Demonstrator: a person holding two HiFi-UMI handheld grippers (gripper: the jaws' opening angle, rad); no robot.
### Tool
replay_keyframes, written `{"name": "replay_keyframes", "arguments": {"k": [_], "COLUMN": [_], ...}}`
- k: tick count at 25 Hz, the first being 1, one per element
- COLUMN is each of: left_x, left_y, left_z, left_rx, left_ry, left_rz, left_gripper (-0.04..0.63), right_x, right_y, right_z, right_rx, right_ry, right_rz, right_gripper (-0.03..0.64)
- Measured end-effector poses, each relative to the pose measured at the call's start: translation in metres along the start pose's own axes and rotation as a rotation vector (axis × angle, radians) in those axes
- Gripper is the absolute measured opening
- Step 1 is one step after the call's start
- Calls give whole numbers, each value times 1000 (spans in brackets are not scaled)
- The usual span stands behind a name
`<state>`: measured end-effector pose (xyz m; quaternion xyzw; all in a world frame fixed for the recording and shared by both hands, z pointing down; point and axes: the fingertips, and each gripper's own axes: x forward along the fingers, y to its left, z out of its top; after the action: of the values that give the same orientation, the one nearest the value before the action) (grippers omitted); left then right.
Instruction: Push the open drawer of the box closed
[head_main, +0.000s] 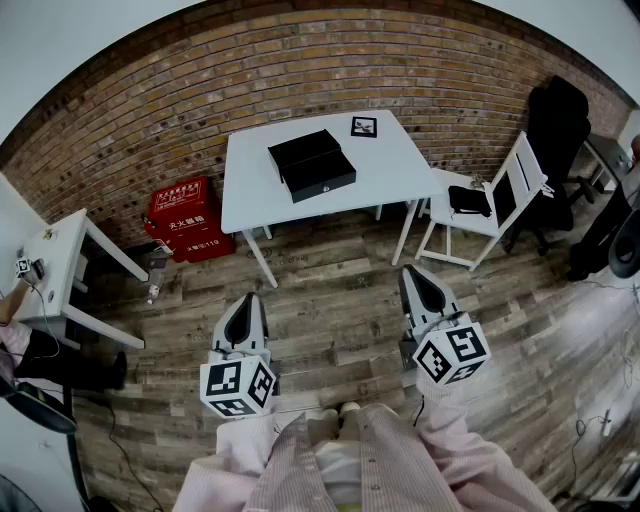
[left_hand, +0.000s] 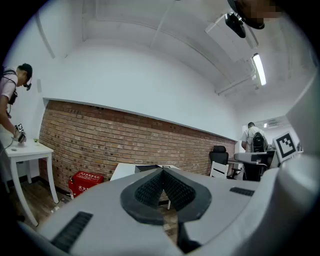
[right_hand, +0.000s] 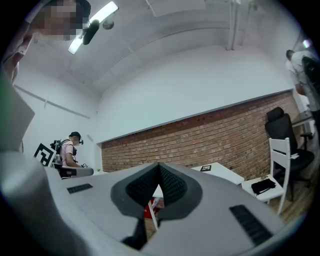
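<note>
A black box (head_main: 305, 152) lies on the white table (head_main: 250, 190) by the brick wall, with its drawer (head_main: 322, 180) pulled out toward me. My left gripper (head_main: 245, 299) and right gripper (head_main: 413, 273) hang over the wooden floor well short of the table, both shut with nothing between the jaws. In the left gripper view the left gripper (left_hand: 162, 172) has its pads together, and the table (left_hand: 125, 171) shows just beyond the tips. In the right gripper view the right gripper (right_hand: 159, 166) is shut too, with the table (right_hand: 222, 172) behind it.
A red case (head_main: 186, 219) stands on the floor left of the table. A white chair (head_main: 490, 205) with a black item on its seat is at the right, a black office chair (head_main: 555, 130) behind it. A small white table (head_main: 60, 270) and a person stand at the left.
</note>
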<state>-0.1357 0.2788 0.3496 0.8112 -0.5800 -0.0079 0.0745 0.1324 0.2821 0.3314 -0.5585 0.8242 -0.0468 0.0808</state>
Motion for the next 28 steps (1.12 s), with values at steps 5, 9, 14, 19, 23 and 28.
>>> {"name": "replay_keyframes", "arguments": {"k": [5,9,14,19,23,28], "left_x": [6,11,19,22,23,24], "left_y": [-5,-9,-13,-17,-19,-23], "left_z": [-4,-4,-6,-11,-19,-26], "left_rx": [-1,0,0,0,-13,-16], "left_ry": [7,9,12,18,29,49], "left_rz": [-3,-5,3,12,25,32], "left_gripper": [-5,-5,-5,-5,-5,-5], "right_x": [2,5,13,18,22,25], "right_y": [-7,-14,-22,-28,-32,-37], "right_z": [-3,-6,-12,-18,-23,-28], "right_rx": [-10,-4,-3,10,25,36], "right_ry": [13,24,47,65,79,99], "right_rz": [-5,-2,9,22,36,42], "right_gripper": [3,3,9,56,98,128]}}
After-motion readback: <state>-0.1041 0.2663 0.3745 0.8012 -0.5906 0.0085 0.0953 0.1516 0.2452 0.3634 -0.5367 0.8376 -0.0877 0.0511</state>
